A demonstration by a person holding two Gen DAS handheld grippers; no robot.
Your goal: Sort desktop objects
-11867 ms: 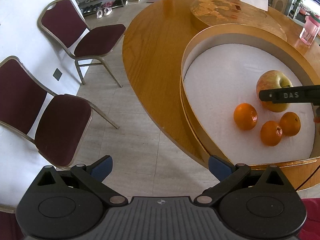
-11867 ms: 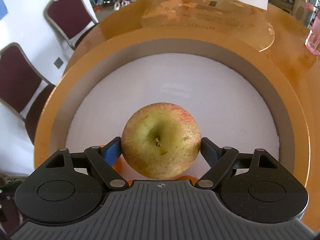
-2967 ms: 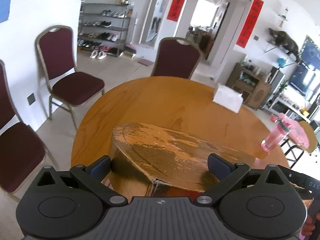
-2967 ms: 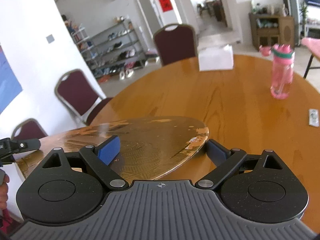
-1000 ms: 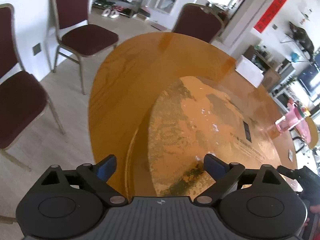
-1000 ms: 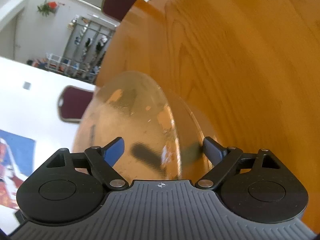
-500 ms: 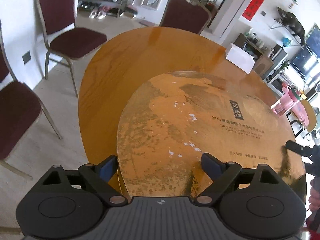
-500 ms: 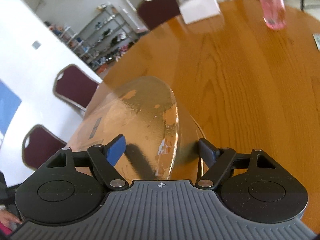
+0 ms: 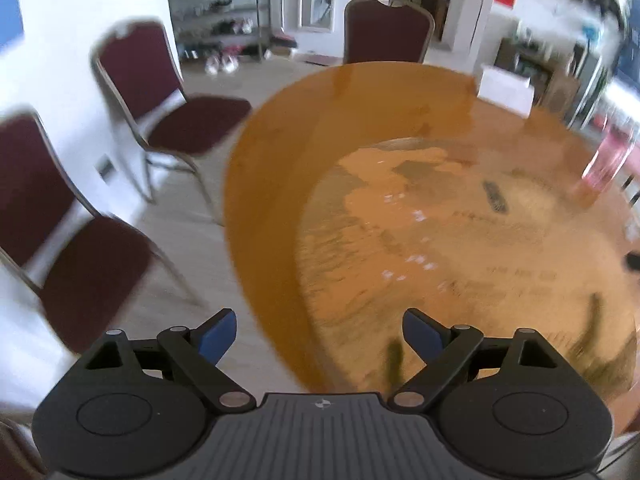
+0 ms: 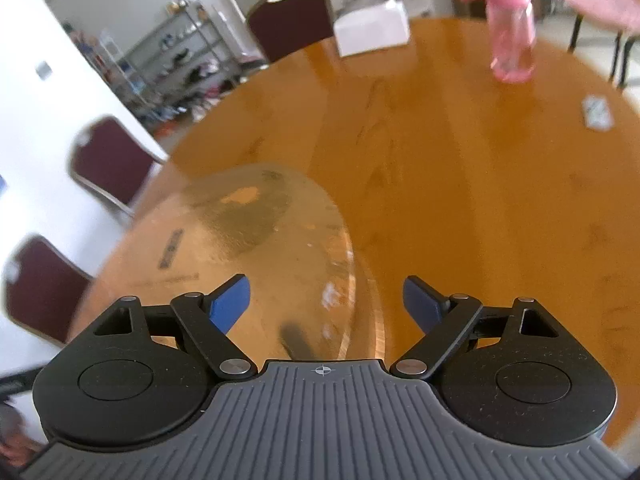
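Above the round gold lid [image 9: 460,240], left claw [image 9: 316,330] apart, right claw [image 10: 326,300] apart, both just widened.

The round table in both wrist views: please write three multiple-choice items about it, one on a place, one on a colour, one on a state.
1. Where does the white box stand?
A. at the far edge of the table, near a chair
B. on the lid
C. on the floor

2. What colour is the bottle?
A. green
B. pink
C. blue

3. How is the round box now?
A. open, fruit showing
B. covered by its lid
C. tipped on its side

Answers:
1 A: the white box sits at the table's far edge by a chair.
2 B: the bottle is pink.
3 B: the lid lies flat over it; no fruit shows.
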